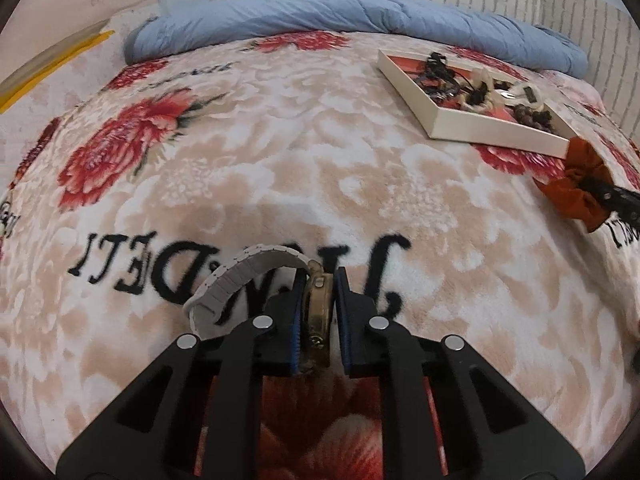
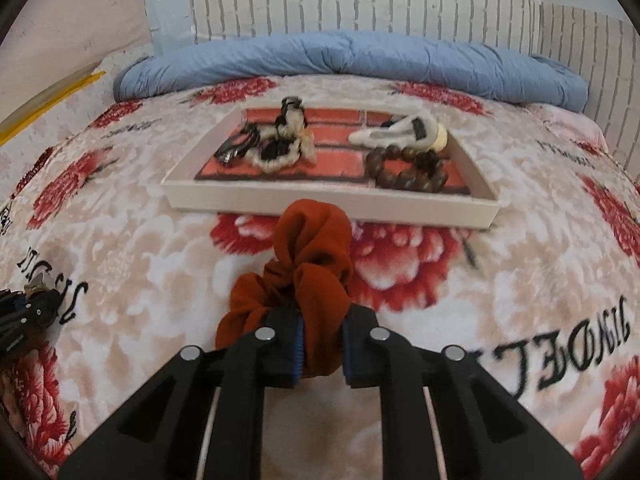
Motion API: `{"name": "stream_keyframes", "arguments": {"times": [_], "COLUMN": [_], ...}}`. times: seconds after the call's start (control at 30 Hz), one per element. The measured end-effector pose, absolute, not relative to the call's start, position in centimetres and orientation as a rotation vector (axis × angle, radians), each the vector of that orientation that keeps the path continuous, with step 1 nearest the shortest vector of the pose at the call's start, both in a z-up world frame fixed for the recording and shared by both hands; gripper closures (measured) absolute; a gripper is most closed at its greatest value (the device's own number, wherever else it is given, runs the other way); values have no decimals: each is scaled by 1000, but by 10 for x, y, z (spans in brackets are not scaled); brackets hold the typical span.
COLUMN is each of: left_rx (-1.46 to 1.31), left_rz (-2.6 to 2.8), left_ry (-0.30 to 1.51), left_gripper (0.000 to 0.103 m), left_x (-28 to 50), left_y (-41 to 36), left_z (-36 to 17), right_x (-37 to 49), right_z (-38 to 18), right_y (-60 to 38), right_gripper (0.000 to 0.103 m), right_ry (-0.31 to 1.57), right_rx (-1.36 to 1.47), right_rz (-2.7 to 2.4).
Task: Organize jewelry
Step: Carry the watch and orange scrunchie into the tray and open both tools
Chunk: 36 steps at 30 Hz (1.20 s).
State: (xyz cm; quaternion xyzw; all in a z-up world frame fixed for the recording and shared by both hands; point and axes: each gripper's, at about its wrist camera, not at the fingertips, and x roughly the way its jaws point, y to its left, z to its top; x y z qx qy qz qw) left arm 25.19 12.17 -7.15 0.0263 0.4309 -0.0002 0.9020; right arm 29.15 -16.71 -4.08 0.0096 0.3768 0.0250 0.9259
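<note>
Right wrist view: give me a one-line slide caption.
Right gripper clamps a rust-orange scrunchie just short of the white tray holding a beaded bracelet.

Left gripper (image 1: 320,312) and right gripper (image 2: 322,346) both clamped

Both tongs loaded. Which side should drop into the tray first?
Right, probably. The right tongs hold the rust scrunchie directly in front of the tray, close to its near wall. The left tongs hold the watch well short of it, off to the side.
</note>
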Motion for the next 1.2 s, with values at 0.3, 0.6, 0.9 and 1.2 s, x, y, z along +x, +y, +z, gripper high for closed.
{"name": "stream_keyframes", "arguments": {"times": [0.3, 0.6, 0.9, 1.2], "left_rx": [57, 42, 18, 28], "left_rz": [49, -32, -114, -109], "left_ry": [787, 641, 565, 572], "left_gripper": [90, 90, 90, 90], "left_x": [275, 315, 364, 403], "left_y": [99, 27, -44, -67], "left_z": [-23, 44, 68, 25], "right_x": [308, 335, 373, 392], "right_z": [3, 45, 45, 1], "right_y": [-215, -272, -284, -291], "right_gripper": [88, 89, 89, 89], "right_ry": [654, 555, 510, 533], "right_rx": [39, 108, 105, 114], "right_rz": [46, 14, 4, -32]}}
